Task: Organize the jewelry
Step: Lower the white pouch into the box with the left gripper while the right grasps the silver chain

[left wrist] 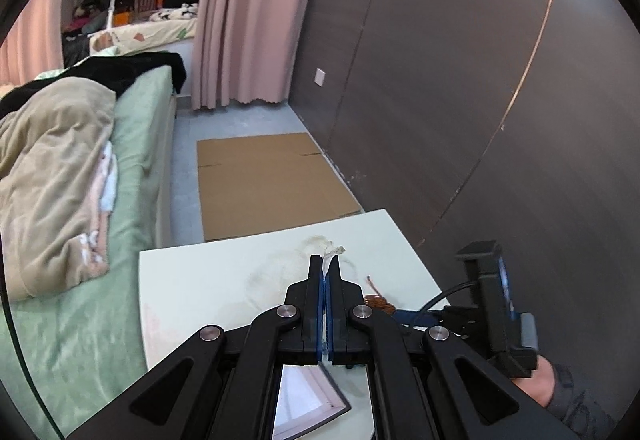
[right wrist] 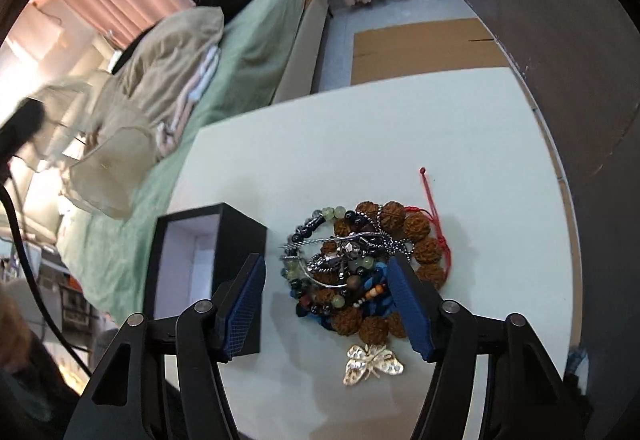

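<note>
A pile of jewelry point(right wrist: 360, 260) lies on the white table point(right wrist: 400, 128): brown seed-bead bracelets, dark and green bead strings, a silver chain and a red cord. A gold butterfly brooch point(right wrist: 374, 362) lies just in front of it. An open black box point(right wrist: 200, 260) with a white inside stands left of the pile. My right gripper point(right wrist: 326, 304) is open, low over the pile's near side. My left gripper point(left wrist: 325, 268) is shut on a sheer organza pouch point(left wrist: 334, 254), which hangs blurred at the left of the right wrist view point(right wrist: 104, 164). The box shows below the left gripper point(left wrist: 308, 400).
A bed point(left wrist: 100, 200) with green sheets and a beige blanket runs along the table's left side. Flat cardboard point(left wrist: 268, 180) lies on the floor beyond the table. A dark wood wall point(left wrist: 480, 100) stands on the right. Pink curtains point(left wrist: 248, 12) hang at the back.
</note>
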{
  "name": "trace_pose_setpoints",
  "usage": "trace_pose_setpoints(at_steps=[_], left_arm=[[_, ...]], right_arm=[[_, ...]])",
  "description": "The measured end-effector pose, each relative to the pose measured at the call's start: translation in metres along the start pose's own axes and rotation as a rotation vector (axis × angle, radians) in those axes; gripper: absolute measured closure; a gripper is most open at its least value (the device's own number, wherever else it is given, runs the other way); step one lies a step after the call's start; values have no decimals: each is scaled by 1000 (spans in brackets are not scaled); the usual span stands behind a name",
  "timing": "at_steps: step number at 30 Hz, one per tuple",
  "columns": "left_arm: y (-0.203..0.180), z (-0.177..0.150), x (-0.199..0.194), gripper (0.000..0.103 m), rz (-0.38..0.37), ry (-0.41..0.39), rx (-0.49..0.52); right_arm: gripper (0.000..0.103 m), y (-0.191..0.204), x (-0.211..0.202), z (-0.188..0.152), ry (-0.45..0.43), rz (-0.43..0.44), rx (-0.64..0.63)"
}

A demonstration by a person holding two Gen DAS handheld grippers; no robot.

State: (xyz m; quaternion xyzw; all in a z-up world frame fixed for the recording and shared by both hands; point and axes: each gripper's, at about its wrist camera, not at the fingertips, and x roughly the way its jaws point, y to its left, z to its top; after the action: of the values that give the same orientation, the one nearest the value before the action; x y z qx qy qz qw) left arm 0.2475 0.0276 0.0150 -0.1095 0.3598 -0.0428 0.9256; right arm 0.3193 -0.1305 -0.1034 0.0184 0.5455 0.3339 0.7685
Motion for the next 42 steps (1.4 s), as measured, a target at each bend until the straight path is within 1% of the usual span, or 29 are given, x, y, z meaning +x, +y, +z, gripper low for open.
trace_pose_setpoints(at_steps=[1,3,6,8,9,10,12,15,17,20,23,28,30,32,33,35,36,42], left_arm=[[3,-1,-2,103,3,-1,-6],[9,-3,-5,103,9,-2,-16],[15,-8,-7,103,19,3,-26],[20,-12,-9,103,27,8,-36],[23,-15,-10,103,30,9,-42],[26,-17,-10,103,34,10,-50],[31,-21,-12,103,38,12,-66],[40,-27,-12,103,47,16,-88],[45,-31,-11,103,49,19,-106],[50,-34,-12,103,45,21,-119],[52,-37,-14,103,46,19,-125],[55,-40,-16,103,42,17,-131],[56,-40,-15,103,35,20,-136],[56,-41,-13,103,27,27,-140],[56,-42,-11,103,21,32,-142],[55,-44,-9,103,12,41,-141],[54,-44,-7,103,7,44,-141],[52,-50,5,103,-14,77,-151]], right_arm=[[54,0,6,1,14,2,-3],[55,-1,16,2,43,-3,3],[56,1,21,6,48,-5,-11],[59,4,24,7,53,-14,-26],[63,5,26,8,58,-32,-42],[70,7,30,8,72,-58,-60],[71,7,29,8,79,-68,-67],[75,2,27,8,97,-49,-54],[76,-1,26,7,103,-38,-54],[76,-1,27,9,119,-43,-46],[73,-1,30,14,140,-56,-21],[73,-1,35,17,130,-84,-12],[72,-3,38,19,142,-77,1],[75,-5,38,21,154,-63,14],[84,-5,37,21,156,-55,18],[85,-7,31,22,153,-26,44],[94,-8,28,22,144,-20,52],[94,-2,1,21,93,4,57]])
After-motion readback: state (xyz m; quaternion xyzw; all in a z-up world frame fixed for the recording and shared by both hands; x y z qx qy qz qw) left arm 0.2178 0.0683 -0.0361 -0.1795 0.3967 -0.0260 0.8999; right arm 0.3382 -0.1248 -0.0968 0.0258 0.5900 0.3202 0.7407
